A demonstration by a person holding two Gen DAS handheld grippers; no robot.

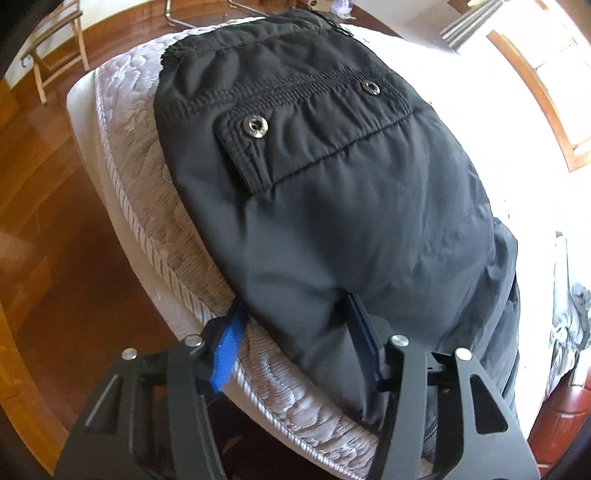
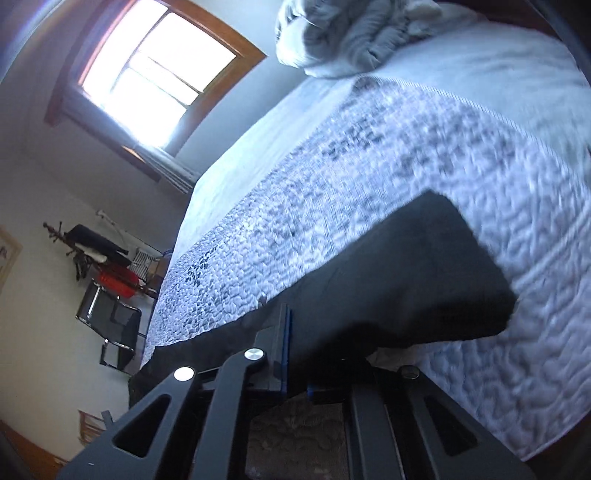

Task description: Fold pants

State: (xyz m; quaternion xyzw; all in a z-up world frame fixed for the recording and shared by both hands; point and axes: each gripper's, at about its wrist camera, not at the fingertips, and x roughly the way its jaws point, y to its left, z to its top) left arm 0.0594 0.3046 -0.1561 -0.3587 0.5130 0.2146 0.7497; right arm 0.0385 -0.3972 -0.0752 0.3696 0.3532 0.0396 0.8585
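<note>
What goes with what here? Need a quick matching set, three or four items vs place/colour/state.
Items:
1. pants
2. snap buttons
3. left hand-held gripper
4. chair

Matches:
A. metal, on the pocket flap
B. black, spread on the mattress
C. on the wooden floor, beyond the bed
D. open, fingers astride a fold of fabric at the mattress edge

Pairs: 1-B, 2-A, 3-D, 4-C

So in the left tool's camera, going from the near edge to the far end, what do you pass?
left tool → black pants → pocket flap → elastic waistband → wooden floor
</note>
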